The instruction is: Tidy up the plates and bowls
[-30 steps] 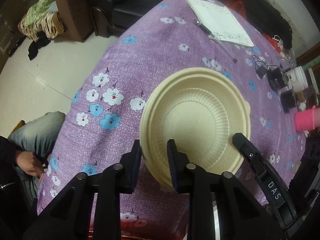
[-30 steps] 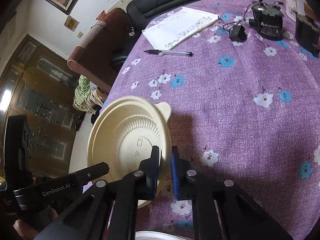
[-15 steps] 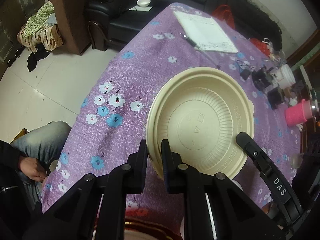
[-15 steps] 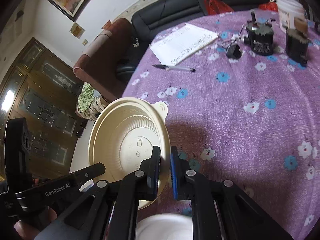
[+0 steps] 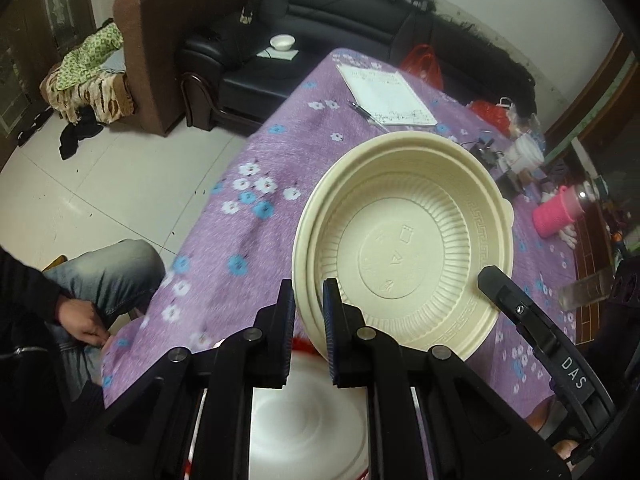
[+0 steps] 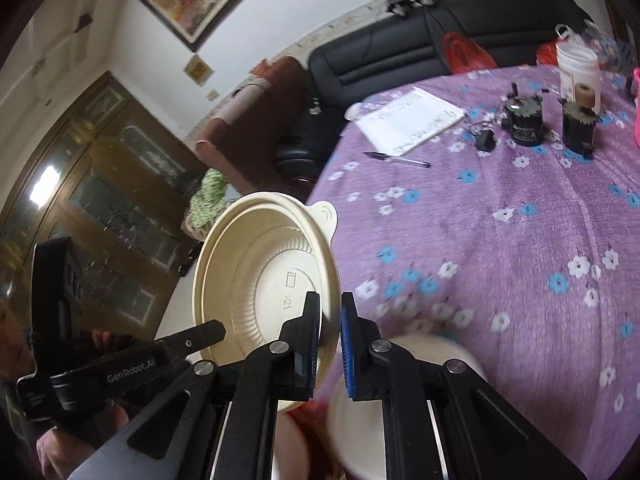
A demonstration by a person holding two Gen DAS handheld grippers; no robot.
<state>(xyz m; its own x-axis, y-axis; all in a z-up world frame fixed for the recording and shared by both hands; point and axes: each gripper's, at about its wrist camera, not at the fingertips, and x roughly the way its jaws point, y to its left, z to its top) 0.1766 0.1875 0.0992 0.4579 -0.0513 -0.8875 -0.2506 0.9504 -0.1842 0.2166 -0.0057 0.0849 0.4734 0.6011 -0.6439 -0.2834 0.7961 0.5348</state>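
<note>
A cream ribbed bowl [image 5: 404, 248] with a small tab handle is held in the air above the purple flowered table [image 5: 248, 224], tilted on edge. My left gripper [image 5: 306, 308] is shut on its near left rim. My right gripper [image 6: 330, 320] is shut on the opposite rim of the same bowl [image 6: 264, 276]. Each gripper shows in the other's view. Below the grippers lies a blurred white plate [image 5: 308, 420] with a red edge, and white dishes [image 6: 404, 396] show under the right gripper.
On the far table lie a notepad [image 5: 386, 94] and a pen [image 6: 398, 159]. Black devices [image 6: 524, 122], a white jar [image 6: 578, 68] and a pink cup [image 5: 560, 212] stand at the right. A seated person's knee [image 5: 108, 276] is at the table's left edge.
Both grippers have lifted the bowl higher and drawn it back toward me. White dishes have come into view beneath them.
</note>
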